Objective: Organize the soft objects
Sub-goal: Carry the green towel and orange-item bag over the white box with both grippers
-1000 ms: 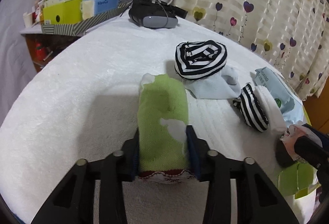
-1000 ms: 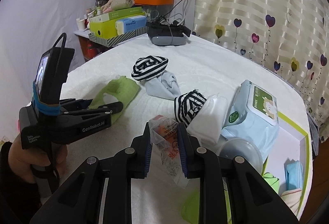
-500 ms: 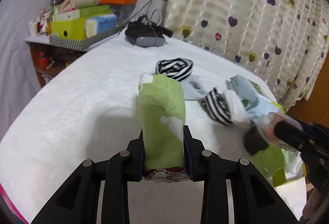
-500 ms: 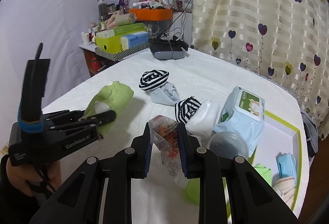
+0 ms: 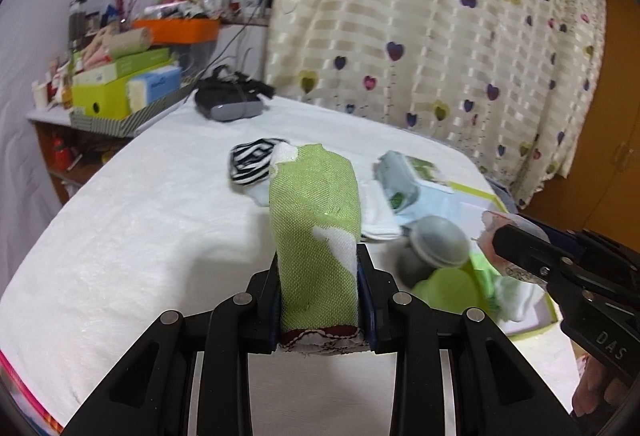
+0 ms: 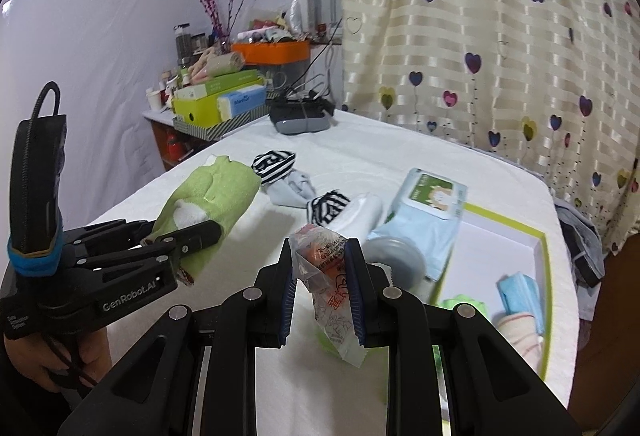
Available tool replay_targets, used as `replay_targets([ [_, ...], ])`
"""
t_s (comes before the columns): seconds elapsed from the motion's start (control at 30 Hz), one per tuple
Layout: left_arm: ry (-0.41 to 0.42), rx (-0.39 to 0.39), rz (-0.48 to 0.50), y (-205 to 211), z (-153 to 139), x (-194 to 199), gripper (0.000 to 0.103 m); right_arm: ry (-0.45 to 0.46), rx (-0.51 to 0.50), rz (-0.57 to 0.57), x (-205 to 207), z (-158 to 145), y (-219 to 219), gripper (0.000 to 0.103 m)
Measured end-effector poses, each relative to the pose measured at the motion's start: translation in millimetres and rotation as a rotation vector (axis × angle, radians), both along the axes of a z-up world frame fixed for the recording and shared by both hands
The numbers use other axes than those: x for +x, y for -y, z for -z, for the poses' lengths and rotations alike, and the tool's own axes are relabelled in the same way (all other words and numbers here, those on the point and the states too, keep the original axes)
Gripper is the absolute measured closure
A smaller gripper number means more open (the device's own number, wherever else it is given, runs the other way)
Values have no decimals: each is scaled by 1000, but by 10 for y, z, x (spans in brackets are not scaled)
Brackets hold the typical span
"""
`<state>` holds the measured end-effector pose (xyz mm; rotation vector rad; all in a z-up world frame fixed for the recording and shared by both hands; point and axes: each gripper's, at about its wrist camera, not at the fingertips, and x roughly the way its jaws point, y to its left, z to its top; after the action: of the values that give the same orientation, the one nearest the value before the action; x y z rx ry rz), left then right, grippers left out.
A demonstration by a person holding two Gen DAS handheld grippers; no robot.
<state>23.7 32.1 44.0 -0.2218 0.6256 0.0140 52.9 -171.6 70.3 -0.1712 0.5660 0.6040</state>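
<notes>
A green sock (image 5: 316, 220) with white patches hangs lifted above the white table cover, and my left gripper (image 5: 320, 264) is shut on its cuff end. The right wrist view shows the same green sock (image 6: 208, 196) sticking out of the left gripper (image 6: 200, 232) at the left. My right gripper (image 6: 320, 248) is shut on a clear snack packet (image 6: 324, 268) with orange print. In the left wrist view the right gripper (image 5: 504, 236) comes in from the right edge, over the near corner of a green-rimmed box (image 5: 544, 316).
On the table lie two striped socks (image 6: 274, 164) (image 6: 328, 204), a pale blue sock (image 6: 292, 190), a white sock (image 6: 360, 212), a wipes pack (image 6: 428, 204) and a grey round lid (image 6: 396, 256). The green-rimmed box (image 6: 540, 236) holds soft items. A headset (image 6: 300, 116) sits at the back.
The left gripper has lifted the green sock off the table and carried it right, squeezing it narrower. The right gripper has risen and moved with its packet toward the box.
</notes>
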Motion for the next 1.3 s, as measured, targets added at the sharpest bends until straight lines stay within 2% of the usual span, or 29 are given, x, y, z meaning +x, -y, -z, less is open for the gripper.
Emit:
replay_targets([
  [0.6,36,-1,180,754,-163,-26,74,1,52,188,-2,-26,896,79],
  [0.93,33,-9,254,1006,-179,10,74,-5,56,238,38,2,1134,79],
  [1.3,4,-5,331,1228,-85,46,73,-97,30,276,124,357,1365,79],
])
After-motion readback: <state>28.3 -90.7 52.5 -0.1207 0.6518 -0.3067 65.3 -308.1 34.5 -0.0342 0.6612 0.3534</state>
